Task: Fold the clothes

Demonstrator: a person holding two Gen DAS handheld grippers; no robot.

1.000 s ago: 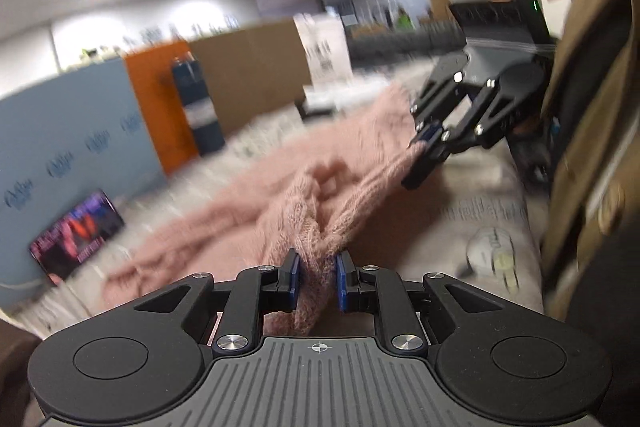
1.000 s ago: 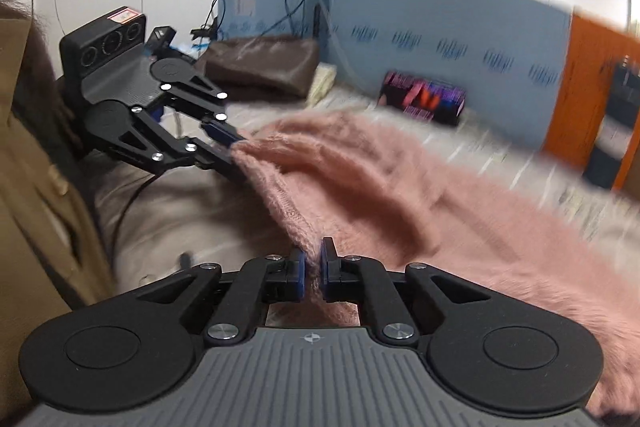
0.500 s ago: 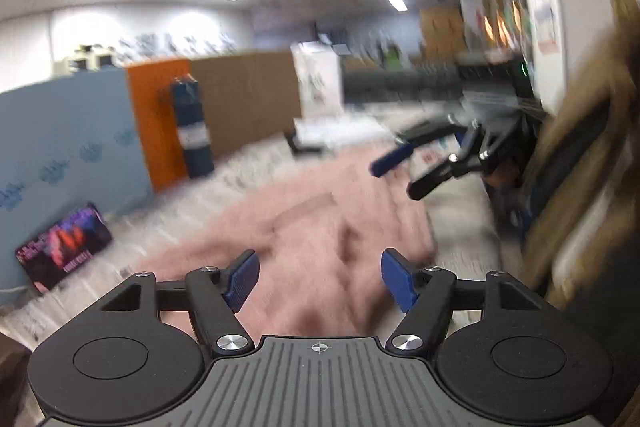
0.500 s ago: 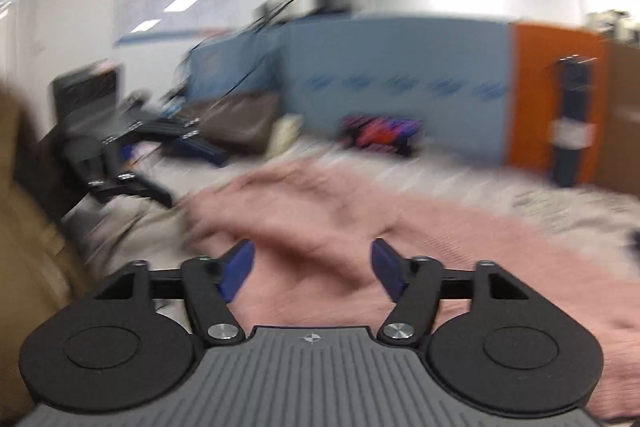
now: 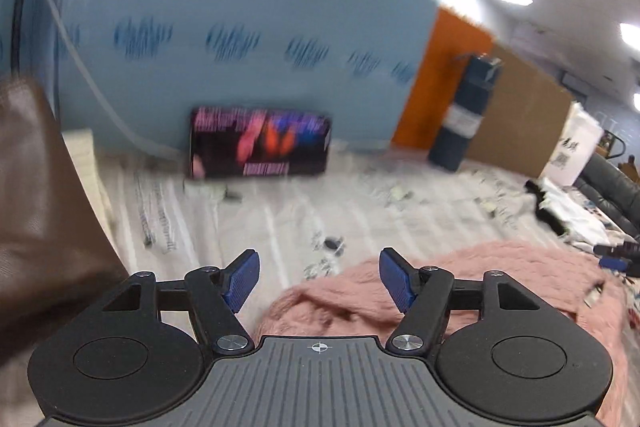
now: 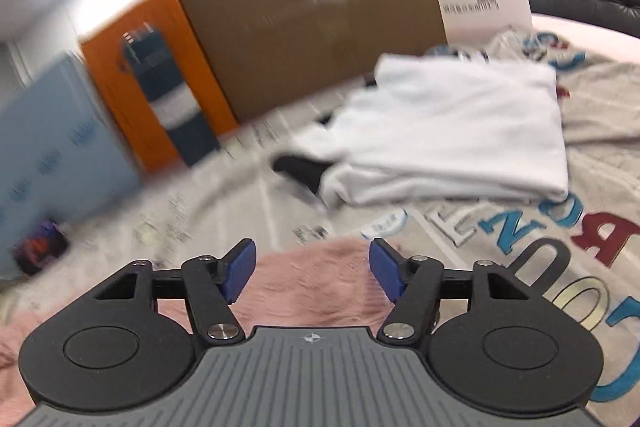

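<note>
Left tool (image 5: 319,279) spread wide, blue pads apart, nothing between them; right tool (image 6: 311,273) likewise released and empty. Fluffy pink knitted sweater (image 5: 460,291) lying loose in the lower right of the left wrist frame, beneath and just beyond the fingers, bunched into ridges near the bottom centre; same sweater filling the lower left and centre of the right wrist frame under the open pads. Printed grey-white bed cover (image 6: 600,131) stretching out beyond it, with a folded white garment (image 6: 460,123) at the right centre of that frame, well apart from the sweater. Judged as a pause between folds: garment let go, neither tool yet committed to a new grip. Next move likely calls for picking a fresh edge or corner, lowering both tools onto the fabric, closing on one layer only, then carrying it across evenly to avoid dragging the bunched part.
</note>
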